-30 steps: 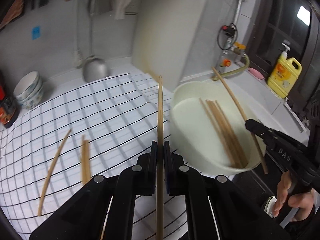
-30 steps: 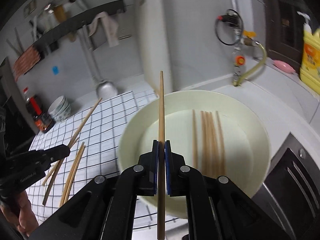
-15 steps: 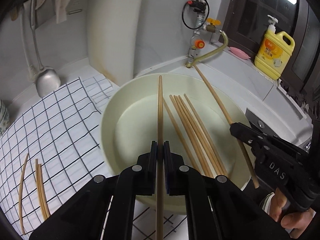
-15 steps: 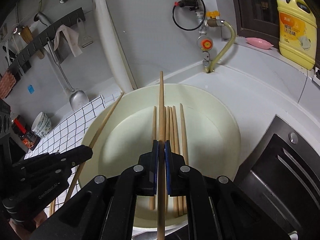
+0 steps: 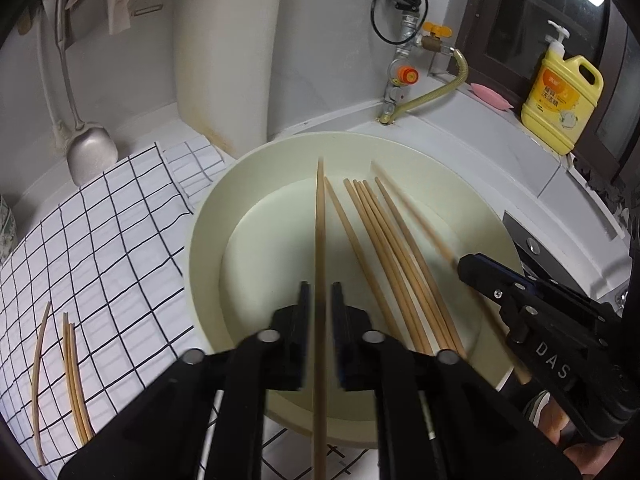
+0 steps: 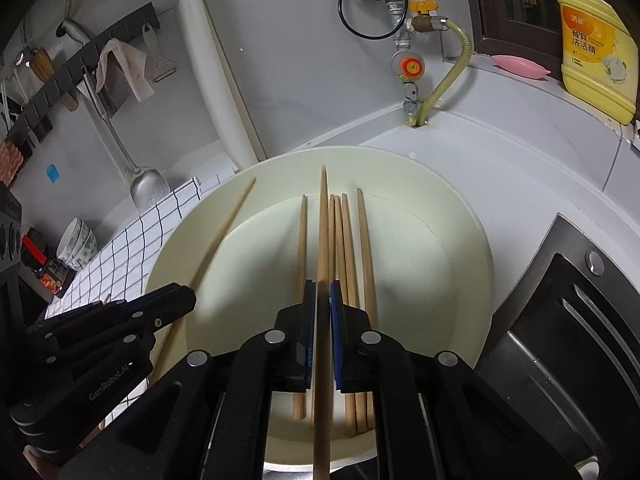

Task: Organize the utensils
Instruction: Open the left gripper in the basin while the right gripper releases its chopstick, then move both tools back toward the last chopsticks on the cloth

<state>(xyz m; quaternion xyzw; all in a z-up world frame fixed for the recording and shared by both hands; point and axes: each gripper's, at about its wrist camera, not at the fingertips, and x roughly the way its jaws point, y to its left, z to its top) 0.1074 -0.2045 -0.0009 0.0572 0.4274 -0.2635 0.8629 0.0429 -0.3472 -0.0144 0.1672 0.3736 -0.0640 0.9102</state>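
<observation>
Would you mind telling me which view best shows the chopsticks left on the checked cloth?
The left wrist view: three chopsticks lie in plain sight on the cloth. In the right wrist view the left gripper hides them.

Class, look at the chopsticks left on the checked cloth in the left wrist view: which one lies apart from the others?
The curved chopstick farthest left lies apart, bowed and alone; the other chopsticks lie side by side, touching, just to its right on the checked cloth.

A cream bowl (image 5: 208, 216) is seen holding tan chopsticks (image 5: 384, 248). A white cloth (image 5: 100, 240) is crossed by black grid lines. A yellow bottle (image 5: 562, 92) is seen upper right.
</observation>
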